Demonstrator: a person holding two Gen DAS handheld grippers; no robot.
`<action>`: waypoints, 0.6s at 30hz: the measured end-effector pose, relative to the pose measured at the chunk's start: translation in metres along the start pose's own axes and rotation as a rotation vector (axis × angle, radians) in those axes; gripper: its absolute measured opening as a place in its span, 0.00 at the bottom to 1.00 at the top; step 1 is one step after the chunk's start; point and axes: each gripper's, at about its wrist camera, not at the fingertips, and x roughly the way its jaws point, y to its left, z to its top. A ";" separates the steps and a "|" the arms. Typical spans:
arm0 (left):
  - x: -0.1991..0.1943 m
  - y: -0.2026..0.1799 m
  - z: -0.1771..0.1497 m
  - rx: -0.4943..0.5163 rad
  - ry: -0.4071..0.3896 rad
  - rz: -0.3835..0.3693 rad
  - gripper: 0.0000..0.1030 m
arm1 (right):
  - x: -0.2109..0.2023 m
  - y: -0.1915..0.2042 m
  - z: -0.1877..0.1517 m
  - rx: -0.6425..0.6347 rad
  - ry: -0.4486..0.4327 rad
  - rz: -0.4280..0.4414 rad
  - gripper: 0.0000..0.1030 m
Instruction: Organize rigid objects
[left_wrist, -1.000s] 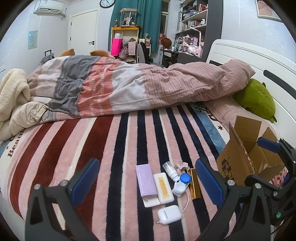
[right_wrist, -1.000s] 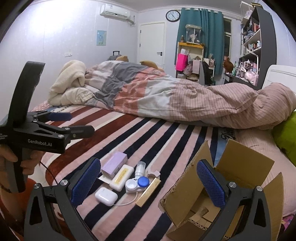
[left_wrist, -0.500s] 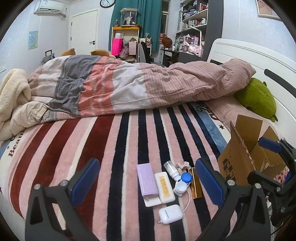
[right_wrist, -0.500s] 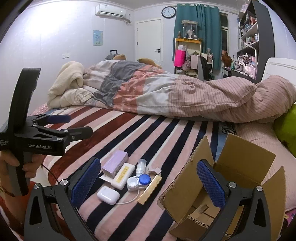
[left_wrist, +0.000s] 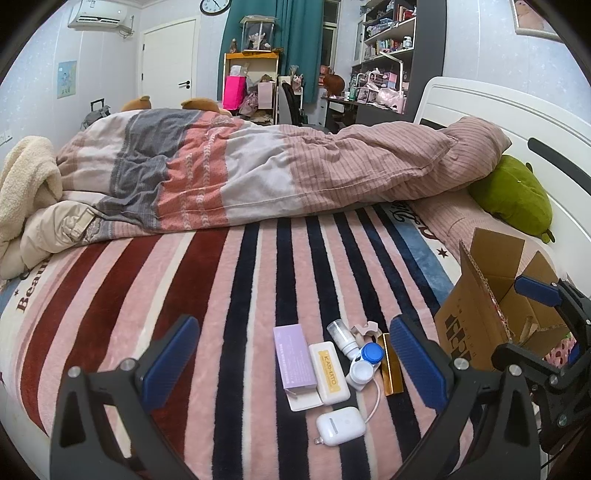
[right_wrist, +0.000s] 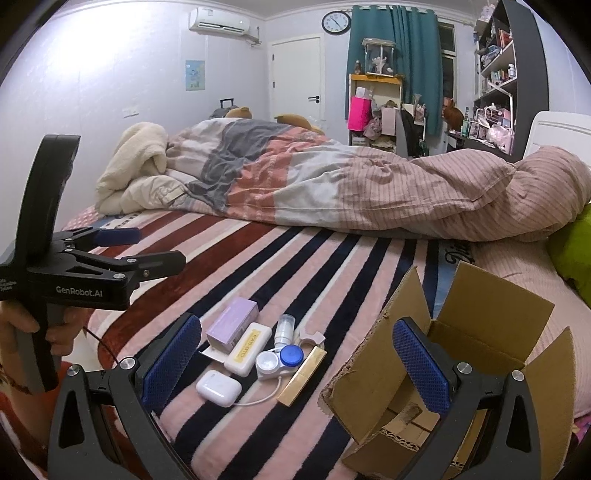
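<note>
A striped blanket (left_wrist: 258, 280) covers the bed, a rumpled duvet (left_wrist: 280, 173) behind it. My left gripper (left_wrist: 291, 354) and right gripper (right_wrist: 295, 354) both hang spread wide, holding nothing. The small things lie bunched together — purple box (left_wrist: 293, 356), cream case (left_wrist: 328, 373), lens case (left_wrist: 364, 363), gold bar (left_wrist: 391, 363), earbud case (left_wrist: 340, 425) — just left of the open cardboard box (right_wrist: 436, 354).

Your left hand (right_wrist: 22, 332) is cut off at the frame edge; the box (right_wrist: 476, 354) interior is mostly hidden behind a finger (right_wrist: 421, 365)
</note>
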 end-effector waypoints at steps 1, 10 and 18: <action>0.000 0.000 0.000 -0.001 0.001 -0.001 0.99 | 0.000 0.000 0.000 0.000 0.000 0.000 1.00; 0.000 0.002 -0.002 -0.002 0.002 -0.003 0.99 | 0.000 0.001 -0.001 -0.001 -0.001 -0.001 1.00; -0.001 0.013 -0.005 -0.017 -0.021 -0.017 0.99 | -0.006 0.018 0.001 -0.060 -0.040 -0.002 0.83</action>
